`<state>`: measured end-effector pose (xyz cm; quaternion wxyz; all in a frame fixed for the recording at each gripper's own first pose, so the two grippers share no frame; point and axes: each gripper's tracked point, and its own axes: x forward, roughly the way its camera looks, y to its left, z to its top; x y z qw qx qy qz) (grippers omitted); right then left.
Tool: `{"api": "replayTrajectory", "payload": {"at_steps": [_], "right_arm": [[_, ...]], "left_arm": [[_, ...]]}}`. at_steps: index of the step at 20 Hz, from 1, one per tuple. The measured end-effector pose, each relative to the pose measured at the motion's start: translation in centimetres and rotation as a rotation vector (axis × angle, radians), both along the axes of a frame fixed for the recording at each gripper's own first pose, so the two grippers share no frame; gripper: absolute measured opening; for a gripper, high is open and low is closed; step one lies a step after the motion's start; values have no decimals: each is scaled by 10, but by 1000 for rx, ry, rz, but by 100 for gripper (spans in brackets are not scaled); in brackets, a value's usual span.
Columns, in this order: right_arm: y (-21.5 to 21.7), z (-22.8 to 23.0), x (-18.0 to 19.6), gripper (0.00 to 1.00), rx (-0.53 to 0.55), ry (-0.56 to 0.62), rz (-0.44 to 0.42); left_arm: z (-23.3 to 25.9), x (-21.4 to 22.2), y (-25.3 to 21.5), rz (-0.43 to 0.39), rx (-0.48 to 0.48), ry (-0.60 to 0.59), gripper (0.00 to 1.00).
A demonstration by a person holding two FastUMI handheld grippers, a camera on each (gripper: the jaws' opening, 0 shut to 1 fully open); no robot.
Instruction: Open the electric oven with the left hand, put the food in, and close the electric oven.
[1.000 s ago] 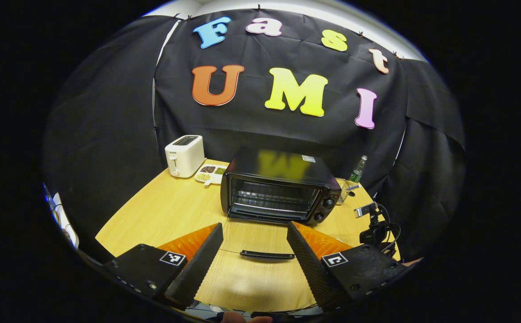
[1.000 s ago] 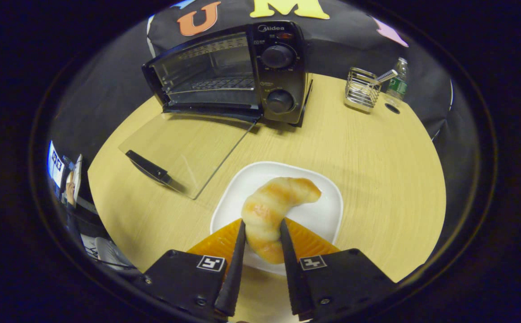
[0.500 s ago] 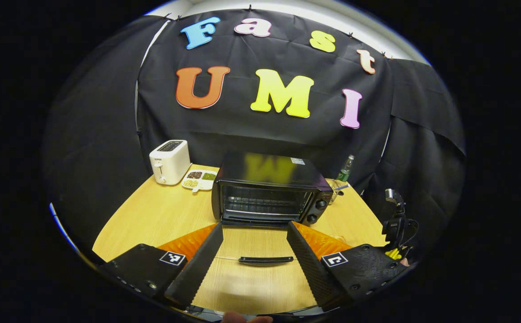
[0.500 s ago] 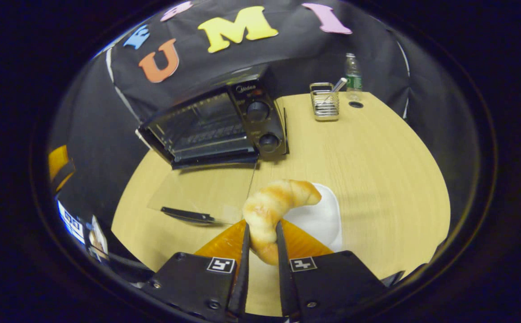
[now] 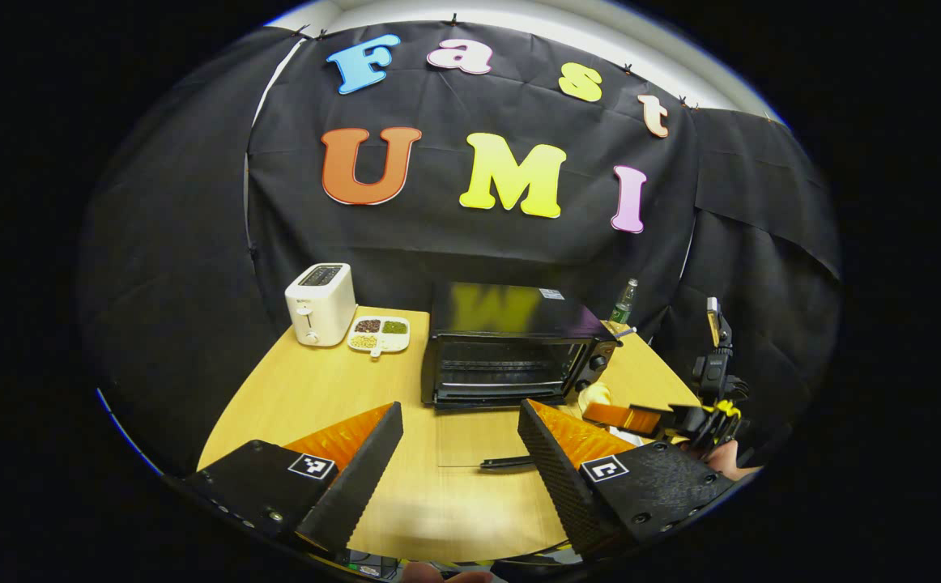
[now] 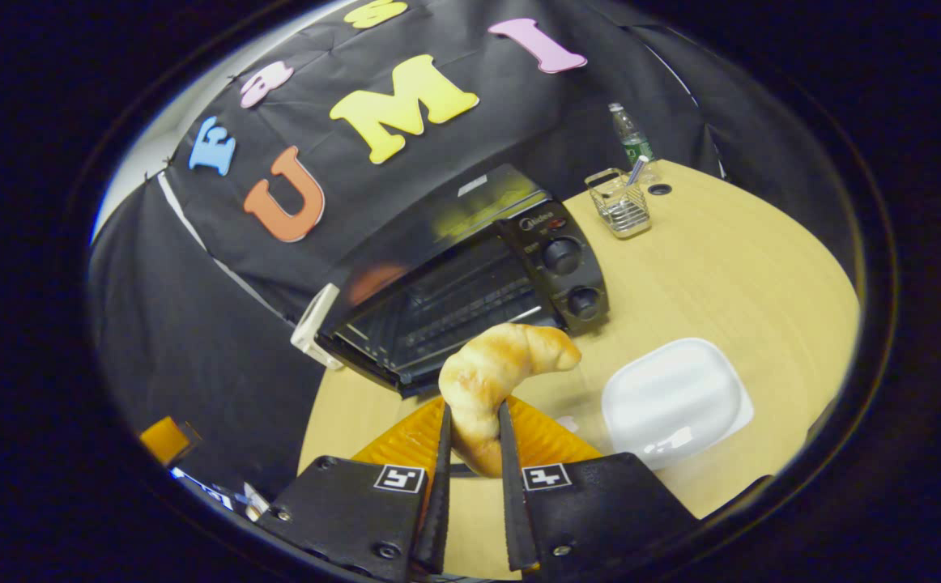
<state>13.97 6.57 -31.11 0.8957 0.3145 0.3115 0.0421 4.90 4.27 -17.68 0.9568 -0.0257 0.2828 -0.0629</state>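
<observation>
- With the oven door (image 5: 470, 437) already folded flat onto the table (image 5: 317, 389), the step in hand looks to be carrying the food in; opening is done, closing is yet to come.
- In the right gripper view, the right gripper (image 6: 470, 421) pinches a croissant (image 6: 495, 372) at lower centre, both fingers pressed against its lower half, the jaws only as far apart as the pastry is thick.
- The croissant hangs in the air, clear of the white plate (image 6: 673, 401) at lower right, which lies bare on the table.
- Behind the croissant's tip, at mid-frame, the electric oven (image 6: 470, 283) shows its dark mouth and wire rack; the two knobs sit at its right end.
- In the left gripper view, the left gripper (image 5: 458, 453) is at the bottom, jaws spread wide and holding nothing, with the door's black handle (image 5: 507, 463) lying between the fingers farther off.
- At right of that view the right gripper (image 5: 600, 409) shows side-on, with the croissant's pale end near the oven's lower right corner.
- The next move, as I judge it, calls for swinging the croissant in over the flat door, level with the rack, then letting go.
- After that the left gripper would need to get under the handle to lift the door.
</observation>
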Motion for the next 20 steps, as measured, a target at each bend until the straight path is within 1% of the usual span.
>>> {"api": "replayTrajectory", "payload": {"at_steps": [4,8,12,14,17,19,20], "right_arm": [[20,-4,44,29,125,-16,-100],[22,-16,84,29,142,-48,-188],[21,-33,121,29,166,-69,-274],[19,-35,141,29,204,-98,-326],[11,-46,161,29,227,-108,-398],[12,-49,170,29,233,-116,-407],[16,-51,172,31,219,-114,-389]], "left_arm": [[2,-13,32,7,21,16,95],[-4,-29,58,36,39,57,95],[-13,-39,72,56,42,100,95],[-13,-41,71,51,38,114,95],[-13,-40,66,21,56,117,95],[-15,-40,66,2,69,117,95],[-15,-39,64,-7,69,117,95]]}}
